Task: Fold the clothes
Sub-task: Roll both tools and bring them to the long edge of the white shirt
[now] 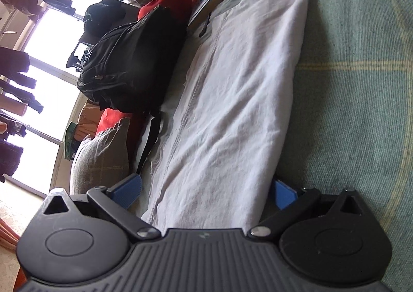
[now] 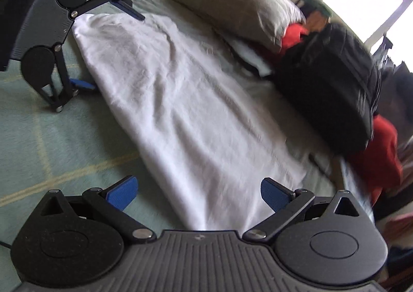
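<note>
In your left wrist view, your left claw [image 1: 206, 194] stands wide open, its blue pads on either side of the near end of the white garment [image 1: 232, 90] and gripping nothing. The garment lies stretched lengthwise on the green bedspread [image 1: 361, 85], with a black backpack [image 1: 131, 65] just beside its far edge.

In your right wrist view, your right claw [image 2: 198, 192] is also spread wide, straddling the garment's [image 2: 185, 101] other end without closing on it. Your left claw [image 2: 109, 45] shows at the far end, its pads apart around the cloth. A grey pillow [image 2: 240, 8] and the backpack [image 2: 333, 85] sit along the garment's far side on the bedspread [image 2: 38, 124].
</note>
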The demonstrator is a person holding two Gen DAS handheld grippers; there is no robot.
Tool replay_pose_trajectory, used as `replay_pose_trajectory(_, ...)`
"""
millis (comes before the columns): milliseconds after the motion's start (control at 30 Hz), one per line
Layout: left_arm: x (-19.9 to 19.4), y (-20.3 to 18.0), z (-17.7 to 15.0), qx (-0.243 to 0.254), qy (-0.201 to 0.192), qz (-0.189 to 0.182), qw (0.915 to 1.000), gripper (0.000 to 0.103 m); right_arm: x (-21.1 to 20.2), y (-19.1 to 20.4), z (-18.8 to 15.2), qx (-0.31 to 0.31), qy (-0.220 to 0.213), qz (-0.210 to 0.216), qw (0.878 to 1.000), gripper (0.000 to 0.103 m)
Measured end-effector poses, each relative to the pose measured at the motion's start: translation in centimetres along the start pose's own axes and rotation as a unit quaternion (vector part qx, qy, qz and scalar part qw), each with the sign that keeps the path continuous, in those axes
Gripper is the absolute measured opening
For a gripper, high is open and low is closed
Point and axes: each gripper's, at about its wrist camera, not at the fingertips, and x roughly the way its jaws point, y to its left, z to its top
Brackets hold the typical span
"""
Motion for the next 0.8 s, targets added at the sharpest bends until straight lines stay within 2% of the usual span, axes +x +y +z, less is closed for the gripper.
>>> replay_pose_trajectory(167,-0.4,0.0,-0.4,-0.013,0.004,0.003,0.9999,0.102,-2.0,0.5,-3.2,0.019,0.048,0.041,0.998,0.103)
replay_pose_trajectory(367,-0.9,0.0,-0.9,-0.020,0.011,0.012,0.9997,0.102,2.5,3.2,-2.3,-0.006,0.048,-0.024,0.999,0.103)
replay_pose_trajectory(567,-1.3,0.1,-2.1,-0.009,0.015,0.030,0.9994,0.102,4.3,5.2,0.7,-0.071,-0.007,-0.075,0.995,0.103)
replay_pose_trajectory(800,-1.1,-1.5,-0.4,0.055,-0.012,0.050,0.9972,0.102,6.1,8.2,2.9,-0.164,-0.061,-0.150,0.973,0.103)
